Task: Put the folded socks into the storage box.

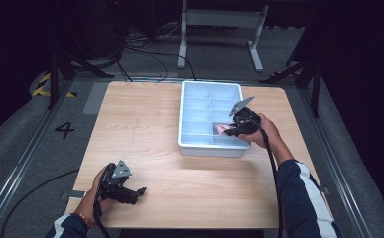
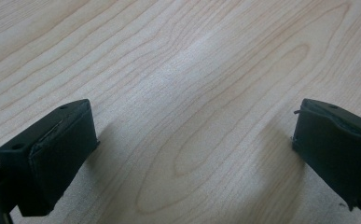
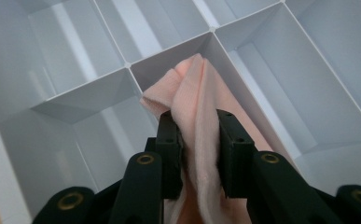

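A folded pale pink cloth (image 3: 193, 98) is pinched between the jaws of my right gripper (image 3: 197, 122), which is shut on it. In the high view that right gripper (image 1: 233, 130) hangs over the near right part of the white divided tray (image 1: 192, 144), with the pink cloth (image 1: 223, 129) poking out toward the left above a compartment. My left gripper (image 1: 139, 191) rests low over the table's near left corner. Its two black pads (image 2: 59, 154) stand wide apart above bare wood, with nothing between them.
The tray's compartments (image 3: 80, 60) are bare white plastic with thin dividers. The wooden table (image 1: 145, 124) has wide free room left of the tray. A cable trails from each gripper toward the table's near edge.
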`<state>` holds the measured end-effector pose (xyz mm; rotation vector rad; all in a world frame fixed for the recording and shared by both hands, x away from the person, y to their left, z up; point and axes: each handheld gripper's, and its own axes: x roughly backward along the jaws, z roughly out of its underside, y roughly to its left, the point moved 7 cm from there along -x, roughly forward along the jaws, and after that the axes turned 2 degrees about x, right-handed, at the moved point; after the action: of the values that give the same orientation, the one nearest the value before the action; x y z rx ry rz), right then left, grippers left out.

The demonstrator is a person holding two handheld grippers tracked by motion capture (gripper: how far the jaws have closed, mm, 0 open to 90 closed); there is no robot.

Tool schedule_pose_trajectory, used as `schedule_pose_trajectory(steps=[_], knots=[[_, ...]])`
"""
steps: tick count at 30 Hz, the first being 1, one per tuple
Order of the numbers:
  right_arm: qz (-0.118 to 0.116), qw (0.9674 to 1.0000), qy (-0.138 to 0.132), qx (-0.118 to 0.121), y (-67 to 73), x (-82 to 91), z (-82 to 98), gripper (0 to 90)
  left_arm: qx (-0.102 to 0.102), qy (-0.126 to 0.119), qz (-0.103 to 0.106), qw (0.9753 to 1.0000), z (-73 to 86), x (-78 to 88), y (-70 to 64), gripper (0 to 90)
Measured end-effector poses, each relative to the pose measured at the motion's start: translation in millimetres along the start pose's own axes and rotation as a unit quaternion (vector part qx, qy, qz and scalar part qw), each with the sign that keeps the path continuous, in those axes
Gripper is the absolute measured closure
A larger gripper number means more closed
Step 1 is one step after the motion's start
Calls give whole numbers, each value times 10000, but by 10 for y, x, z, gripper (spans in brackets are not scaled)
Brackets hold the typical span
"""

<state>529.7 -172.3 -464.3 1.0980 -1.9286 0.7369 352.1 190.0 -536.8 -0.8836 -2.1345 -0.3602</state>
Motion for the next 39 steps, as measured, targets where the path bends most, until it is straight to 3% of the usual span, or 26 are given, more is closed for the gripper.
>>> schedule_pose_trajectory(steps=[23,28,31,39], knots=[[12,9982,566,-209,-121,-231,-40,729,-1,1,0,10000,0,0,0,0],[68,9958,890,-186,-111,-302,-48,728,-1,0,0,10000,0,0,0,0],[76,9923,1220,-182,-94,-397,-24,713,-1,1,-1,10000,0,0,0,0],[92,9931,1138,-278,-98,-389,-34,670,-5,2,-1,10000,0,0,1,0]])
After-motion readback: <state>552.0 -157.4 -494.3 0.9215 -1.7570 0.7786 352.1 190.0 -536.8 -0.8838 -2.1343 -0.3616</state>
